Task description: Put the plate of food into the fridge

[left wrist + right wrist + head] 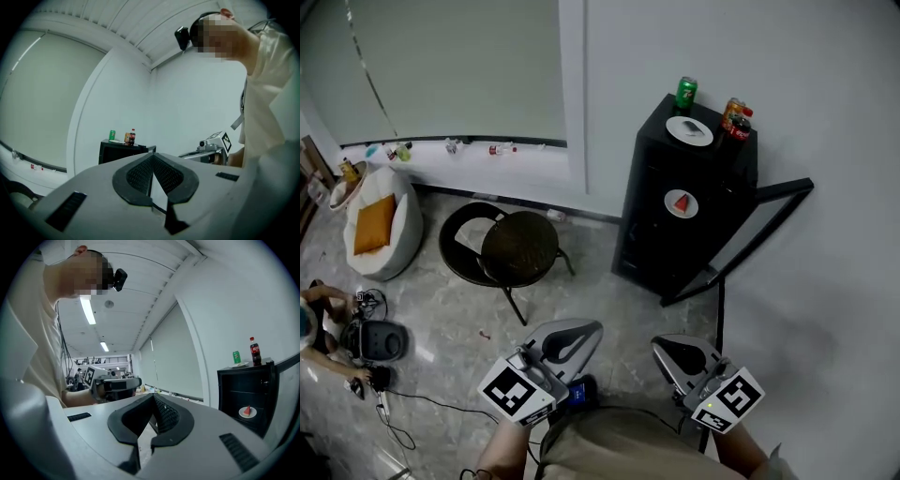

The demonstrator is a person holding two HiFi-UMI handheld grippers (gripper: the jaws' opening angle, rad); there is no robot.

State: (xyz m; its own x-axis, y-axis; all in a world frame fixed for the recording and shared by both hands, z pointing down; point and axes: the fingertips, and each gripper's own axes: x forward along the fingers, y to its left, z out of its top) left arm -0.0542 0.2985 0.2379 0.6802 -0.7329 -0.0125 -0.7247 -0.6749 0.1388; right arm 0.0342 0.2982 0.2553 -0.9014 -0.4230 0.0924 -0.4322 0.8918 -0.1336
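Note:
A black mini fridge (pixel 675 234) stands against the wall with its door (pixel 757 232) swung open to the right. On a shelf inside lies a white plate with a red watermelon slice (pixel 681 203), also seen in the right gripper view (pixel 247 412). Another plate (pixel 689 130), a green can (pixel 686 91) and a cola bottle (pixel 740 123) stand on the fridge top. My left gripper (pixel 589 329) and right gripper (pixel 664 345) are held level, well short of the fridge, side by side. Both are shut with nothing between the jaws (pixel 152 156) (pixel 153 396).
A round dark chair (pixel 517 248) stands on the marble floor left of the fridge. Further left is a white beanbag with an orange cushion (pixel 380 225). A person sits on the floor at the left edge (pixel 321 319) amid cables and gear. Small items line the window sill (pixel 450 145).

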